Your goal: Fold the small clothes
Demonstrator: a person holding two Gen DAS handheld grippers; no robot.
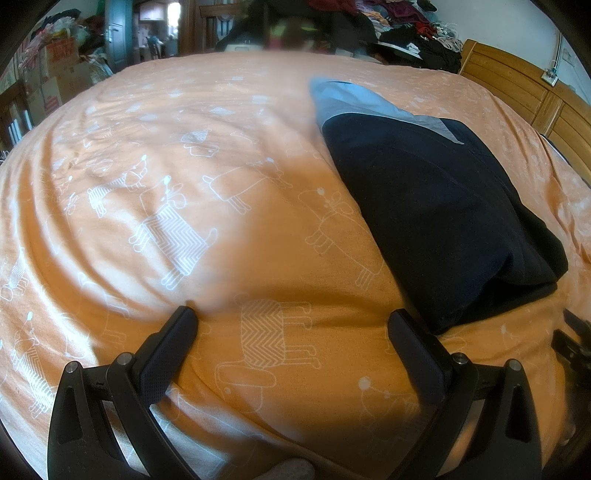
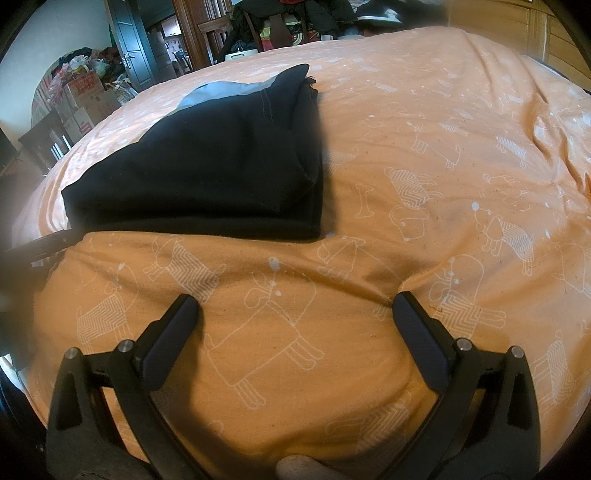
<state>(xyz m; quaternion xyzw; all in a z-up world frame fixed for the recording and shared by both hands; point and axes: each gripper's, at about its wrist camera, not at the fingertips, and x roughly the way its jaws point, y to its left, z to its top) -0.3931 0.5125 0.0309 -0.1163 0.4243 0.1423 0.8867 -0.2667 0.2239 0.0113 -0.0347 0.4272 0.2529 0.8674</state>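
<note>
A dark navy garment point(image 1: 443, 214) with a light blue-grey panel lies folded flat on the orange bed cover point(image 1: 184, 147). In the left wrist view it sits to the right and ahead of my left gripper point(image 1: 291, 321), which stands open just above the cover, its right finger near the garment's near corner. In the right wrist view the same folded garment point(image 2: 210, 166) lies ahead and to the left of my right gripper point(image 2: 295, 306), also open with only bed cover point(image 2: 443, 147) between its fingers. Neither gripper touches the garment.
The orange cover, printed with white dog outlines, spans the bed. A wooden headboard point(image 1: 517, 85) is at the right. Piled clothes point(image 1: 406, 33) lie beyond the far edge. Cardboard boxes point(image 2: 88, 99) and a door point(image 2: 129, 44) stand to the left.
</note>
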